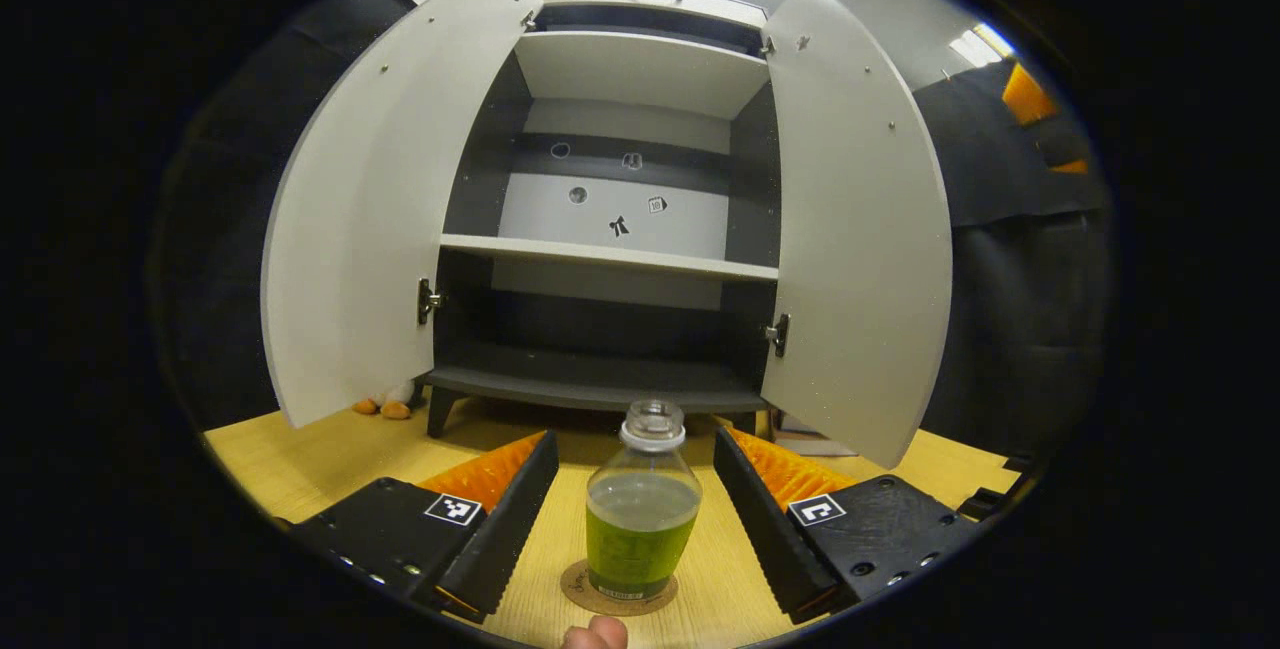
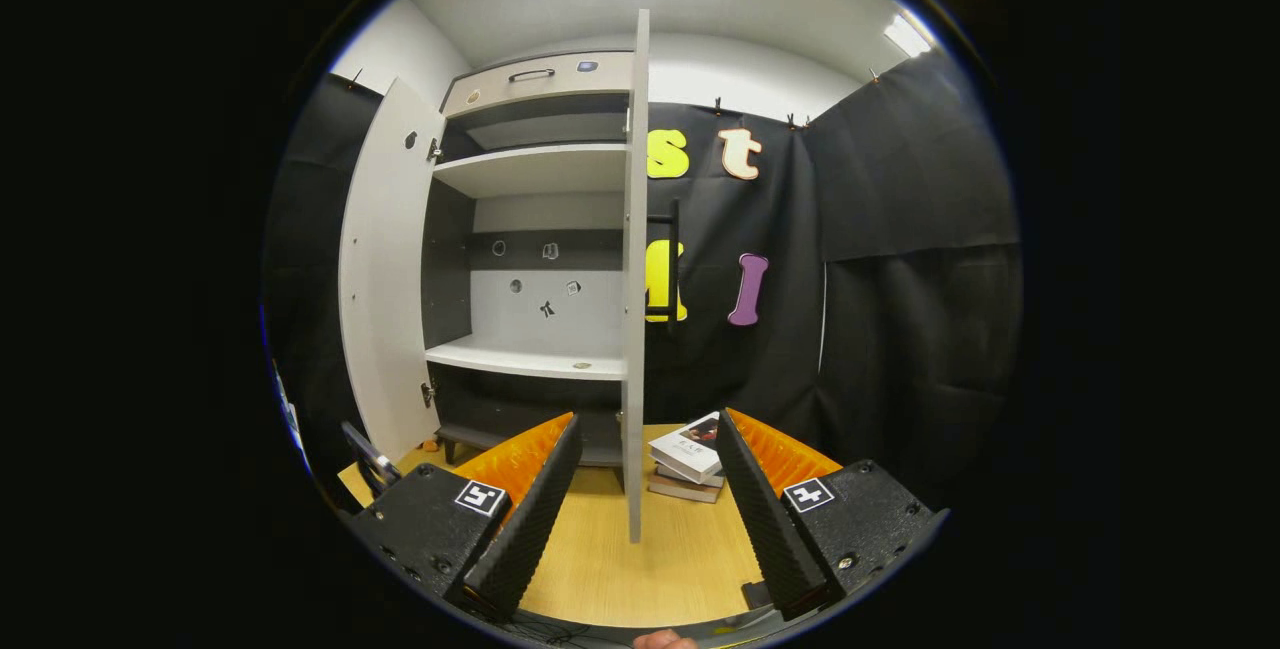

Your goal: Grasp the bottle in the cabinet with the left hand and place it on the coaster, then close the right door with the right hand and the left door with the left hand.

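— So, what is hard to make out?

— Small dark marks on the cabinet (image 1: 610, 219) back wall are too tiny to identify, and some orange items by its foot are partly hidden behind the left door (image 1: 370, 199). A fingertip is cut off at the bottom edge.

— How do the two views differ?

— The left gripper view faces the cabinet head on, both doors swung wide. The bottle (image 1: 642, 514), half full of green liquid, stands upright on the round coaster (image 1: 580, 589) on the wooden surface (image 1: 300, 459). The right gripper view meets the right door (image 2: 634, 279) edge on, with books (image 2: 688, 464) stacked beyond it.

— And the claws?

— The left claw (image 1: 637, 519) is spread wide, fingers either side of the bottle, not touching it. The right claw (image 2: 645, 504) is also wide open, holding nothing, the door edge between its fingers.
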A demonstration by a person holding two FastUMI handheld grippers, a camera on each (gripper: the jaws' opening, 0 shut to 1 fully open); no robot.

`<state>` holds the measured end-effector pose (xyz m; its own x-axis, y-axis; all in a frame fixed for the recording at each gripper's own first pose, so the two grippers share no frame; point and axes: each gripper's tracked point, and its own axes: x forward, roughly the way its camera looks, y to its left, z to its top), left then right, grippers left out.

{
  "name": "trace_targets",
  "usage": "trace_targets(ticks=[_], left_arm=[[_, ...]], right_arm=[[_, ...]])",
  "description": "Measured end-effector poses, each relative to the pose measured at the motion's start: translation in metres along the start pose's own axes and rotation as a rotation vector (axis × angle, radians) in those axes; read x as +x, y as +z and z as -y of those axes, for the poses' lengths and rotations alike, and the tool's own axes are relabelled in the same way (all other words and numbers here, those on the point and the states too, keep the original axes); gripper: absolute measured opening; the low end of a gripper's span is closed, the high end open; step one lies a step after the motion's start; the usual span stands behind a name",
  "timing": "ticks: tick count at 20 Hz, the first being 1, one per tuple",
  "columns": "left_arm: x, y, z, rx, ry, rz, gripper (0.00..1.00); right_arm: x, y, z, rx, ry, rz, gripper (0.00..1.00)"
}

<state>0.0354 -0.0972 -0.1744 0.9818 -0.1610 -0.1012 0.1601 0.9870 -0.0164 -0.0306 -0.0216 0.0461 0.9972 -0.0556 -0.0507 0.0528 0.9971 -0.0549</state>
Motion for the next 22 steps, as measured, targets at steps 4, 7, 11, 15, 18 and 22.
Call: trace_targets(ticks=[4,7,11,15,18,22], left_arm=[[-0.013,0.050,-0.010,-0.014,-0.012,0.034,0.95],[-0.024,0.086,-0.016,-0.014,0.000,0.059,0.95],[-0.038,0.127,-0.016,-0.001,-0.014,0.080,0.95],[-0.051,0.152,-0.012,0.021,-0.033,0.084,0.95],[-0.060,0.163,-0.015,0.027,-0.020,0.087,0.95],[-0.072,0.160,-0.018,0.030,-0.004,0.073,0.95]], right_arm=[[0.005,-0.008,-0.002,0.019,0.016,0.004,0.83],[0.010,-0.011,-0.007,0.042,0.040,0.018,0.83],[0.017,-0.025,-0.017,0.065,0.068,0.037,0.83],[0.018,-0.054,-0.031,0.094,0.096,0.012,0.83],[0.019,-0.070,-0.034,0.164,0.108,-0.012,0.83],[0.046,-0.026,0.007,0.141,0.090,0.053,0.83]])
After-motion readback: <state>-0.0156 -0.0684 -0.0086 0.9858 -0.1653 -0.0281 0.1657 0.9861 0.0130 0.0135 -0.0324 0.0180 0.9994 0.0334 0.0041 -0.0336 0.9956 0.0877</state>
